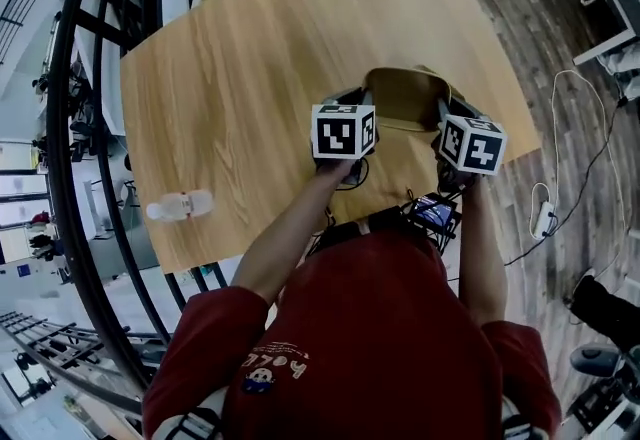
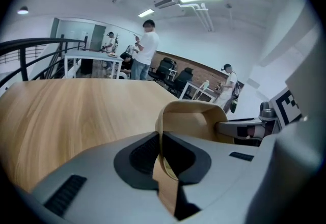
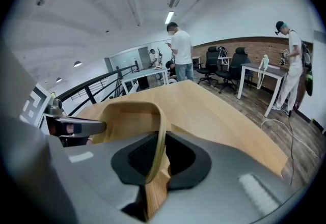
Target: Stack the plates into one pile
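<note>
Left claw (image 2: 162,139) pinched nearly closed on 1 rim of the tan plate (image 1: 405,93); right claw (image 3: 161,141) pinched likewise on the opposite rim. Held tilted between the 2, over the surface's (image 1: 250,78) near edge, toward its right corner. Lying by the near left corner: a bottle (image 1: 180,206).

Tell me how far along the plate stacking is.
Done: nothing visible; no pile shows on the table. In hand: one tan plate, its rim gripped by the left hand-held gripper and the right hand-held gripper at the table's near edge. Left: setting it on other plates, none in view.
</note>
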A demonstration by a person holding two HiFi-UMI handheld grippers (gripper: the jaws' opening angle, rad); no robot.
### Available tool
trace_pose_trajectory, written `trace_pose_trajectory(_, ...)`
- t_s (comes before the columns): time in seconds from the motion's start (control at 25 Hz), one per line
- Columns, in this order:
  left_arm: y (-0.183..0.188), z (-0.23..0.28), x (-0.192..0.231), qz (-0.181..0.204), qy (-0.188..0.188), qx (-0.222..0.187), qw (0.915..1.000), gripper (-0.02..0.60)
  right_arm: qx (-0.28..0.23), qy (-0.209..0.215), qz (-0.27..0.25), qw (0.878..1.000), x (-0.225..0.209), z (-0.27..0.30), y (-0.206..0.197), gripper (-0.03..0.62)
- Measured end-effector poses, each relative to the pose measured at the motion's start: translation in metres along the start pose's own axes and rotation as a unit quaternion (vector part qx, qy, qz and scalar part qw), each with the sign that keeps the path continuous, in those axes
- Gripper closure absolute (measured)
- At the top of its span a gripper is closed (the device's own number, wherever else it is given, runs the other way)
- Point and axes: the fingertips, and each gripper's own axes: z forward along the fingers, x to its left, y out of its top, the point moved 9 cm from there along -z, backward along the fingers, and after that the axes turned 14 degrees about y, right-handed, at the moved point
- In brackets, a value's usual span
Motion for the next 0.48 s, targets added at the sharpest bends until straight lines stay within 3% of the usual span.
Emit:
trace_pose_trajectory(0.16, 0.015, 0.016, -0.025, 0.05, -0.024, 0.009, 0.9984, 0.552, -0.001, -0.015, 0.046, 0.999, -0.023, -0.014, -0.003, 0.539)
trace_pose_trajectory(0.48, 0.027, 0.04, -0.057, 0.116, -0.05, 0.032, 0.9915, 0.551, 0.004, -0.046, 0.115, 0.992, -0.05, -0.026, -0.016, 0.536)
